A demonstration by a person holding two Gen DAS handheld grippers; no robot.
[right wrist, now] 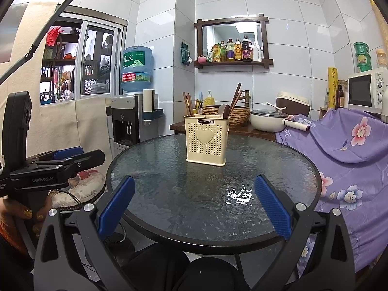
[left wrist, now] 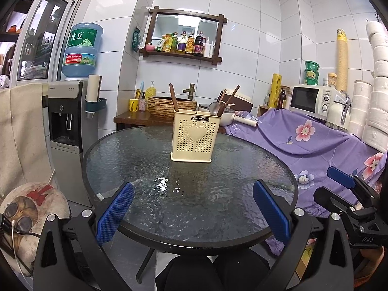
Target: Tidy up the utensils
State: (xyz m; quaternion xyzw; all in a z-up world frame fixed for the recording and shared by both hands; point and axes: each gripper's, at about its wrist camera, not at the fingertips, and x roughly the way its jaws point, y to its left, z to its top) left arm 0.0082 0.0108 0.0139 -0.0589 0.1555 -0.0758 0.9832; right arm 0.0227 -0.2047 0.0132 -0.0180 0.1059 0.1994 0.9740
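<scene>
Your two blue-padded grippers, left and right, spread empty at lower frame. One cream perforated plastic utensil holder, frame centre on round glass table: chopsticks, one metal spoon.

White-tiled walls — round glass table, water dispenser, window.

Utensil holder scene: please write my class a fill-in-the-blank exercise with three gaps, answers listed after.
1. The cream utensil holder has a ____ shape moulded on its front.
2. The holder stands on a round ____ table.
3. The left tool and right tool both have their jaws ____, holding nothing.

Answers: heart; glass; open
</scene>
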